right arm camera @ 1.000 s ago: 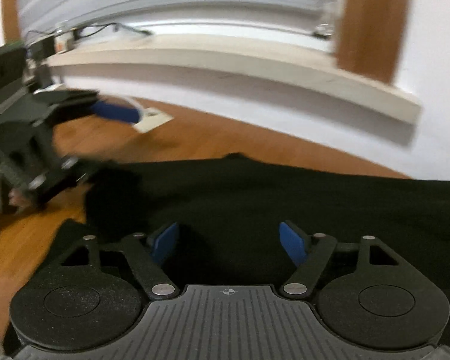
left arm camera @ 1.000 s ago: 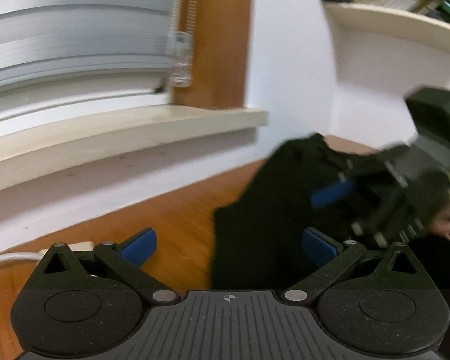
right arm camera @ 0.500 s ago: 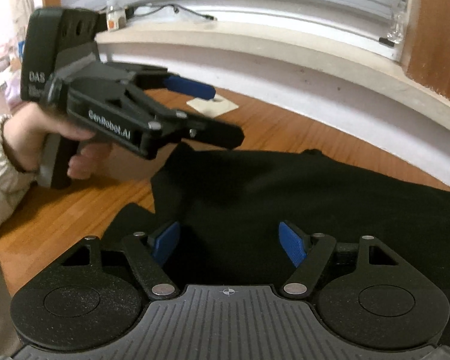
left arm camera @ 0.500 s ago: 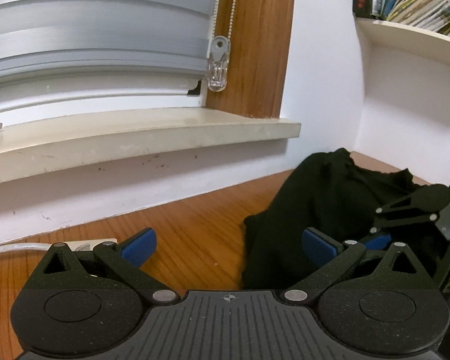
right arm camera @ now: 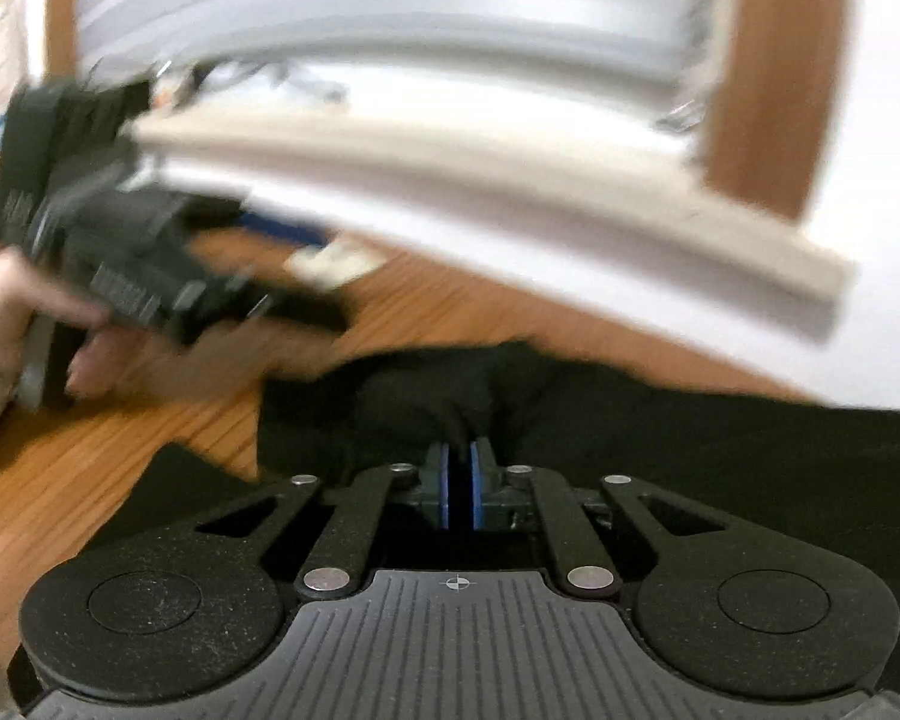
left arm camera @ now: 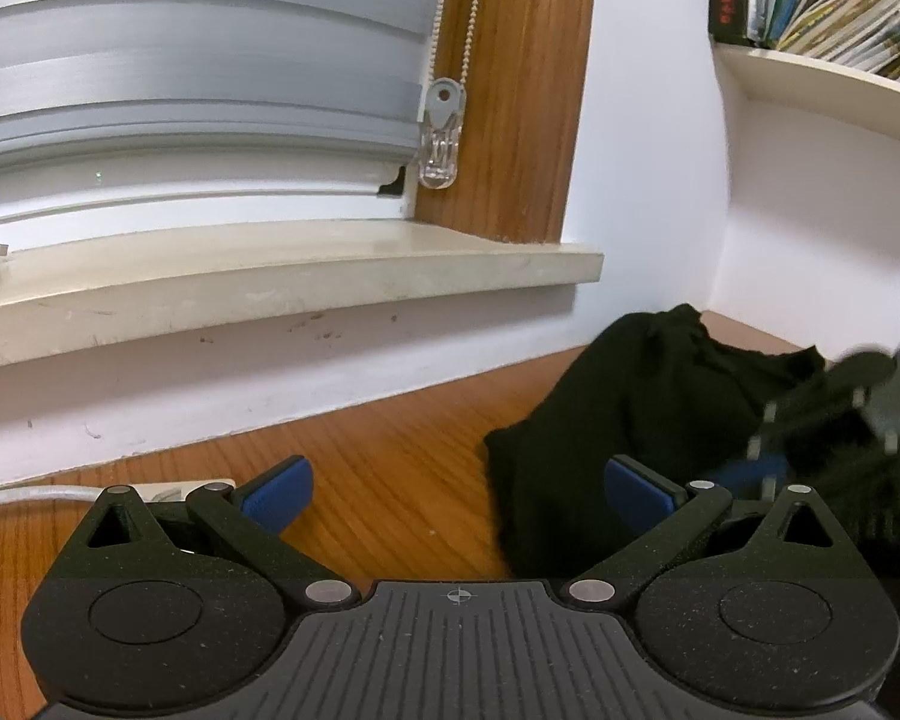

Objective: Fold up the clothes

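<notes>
**Black garment pinched by the right claw, left claw held wide**

Left wrist view: the left claw (left arm camera: 456,492) is seen spread wide, with nothing between its blue pads (left arm camera: 276,489). Bare wooden tabletop (left arm camera: 384,450) lies between the fingers. The black garment (left arm camera: 642,396) is heaped at about 3 o'clock, its near edge just behind the right-hand pad. The right claw (left arm camera: 750,471) is glimpsed, blurred, at the garment's far side toward 3 o'clock. A cream window sill (left arm camera: 282,282) and grey blinds (left arm camera: 198,66) are seen at 12 o'clock, and a shelf of books (left arm camera: 840,18) at 2 o'clock.

Right wrist view: the right claw (right arm camera: 461,483) is closing, its blue pads drawn nearly together, and a raised fold of the black garment (right arm camera: 660,450) is gripped between them. The rest of the cloth is spread over the tabletop (right arm camera: 90,462) from 9 to 3 o'clock. The left claw (right arm camera: 306,276), held in a hand (right arm camera: 24,324), is seen blurred at 10 o'clock, above the tabletop.
</notes>
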`<state>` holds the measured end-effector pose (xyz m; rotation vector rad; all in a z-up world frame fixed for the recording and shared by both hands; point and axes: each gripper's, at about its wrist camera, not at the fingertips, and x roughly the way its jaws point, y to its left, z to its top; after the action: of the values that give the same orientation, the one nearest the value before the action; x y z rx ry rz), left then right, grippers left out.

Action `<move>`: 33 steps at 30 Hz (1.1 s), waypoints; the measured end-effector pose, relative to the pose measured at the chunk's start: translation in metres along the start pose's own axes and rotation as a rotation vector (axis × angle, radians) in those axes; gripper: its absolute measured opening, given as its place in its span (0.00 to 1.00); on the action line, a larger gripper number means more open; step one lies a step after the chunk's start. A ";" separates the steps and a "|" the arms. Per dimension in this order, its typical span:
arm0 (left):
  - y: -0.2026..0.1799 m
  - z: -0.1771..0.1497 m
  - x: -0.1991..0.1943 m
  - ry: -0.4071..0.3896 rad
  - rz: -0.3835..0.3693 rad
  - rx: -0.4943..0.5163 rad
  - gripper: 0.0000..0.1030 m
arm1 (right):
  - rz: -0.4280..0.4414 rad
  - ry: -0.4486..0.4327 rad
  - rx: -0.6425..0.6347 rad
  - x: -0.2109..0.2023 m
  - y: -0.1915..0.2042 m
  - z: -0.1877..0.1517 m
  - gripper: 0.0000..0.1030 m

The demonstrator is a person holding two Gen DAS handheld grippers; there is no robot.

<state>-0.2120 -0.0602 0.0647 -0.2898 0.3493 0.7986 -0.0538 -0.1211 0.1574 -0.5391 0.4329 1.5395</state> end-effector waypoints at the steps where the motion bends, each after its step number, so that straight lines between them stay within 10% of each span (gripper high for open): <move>1: -0.001 0.000 0.000 0.002 -0.004 0.005 1.00 | -0.032 -0.028 0.017 -0.009 -0.010 0.003 0.08; 10: -0.008 -0.002 0.003 0.024 -0.039 0.025 1.00 | -0.445 -0.205 0.139 -0.120 -0.134 0.010 0.08; 18: -0.022 -0.004 0.005 0.040 -0.080 0.061 1.00 | -1.123 -0.259 0.225 -0.210 -0.227 -0.026 0.14; 22: -0.033 -0.007 0.006 0.059 -0.116 0.094 1.00 | -0.975 -0.180 0.301 -0.199 -0.235 -0.059 0.38; 33: -0.060 -0.017 0.009 0.133 -0.191 0.164 0.96 | -0.457 -0.006 0.198 -0.111 -0.161 -0.114 0.46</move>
<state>-0.1656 -0.1010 0.0527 -0.2191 0.5015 0.5603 0.1152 -0.2703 0.1379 -0.4415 0.4177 1.0478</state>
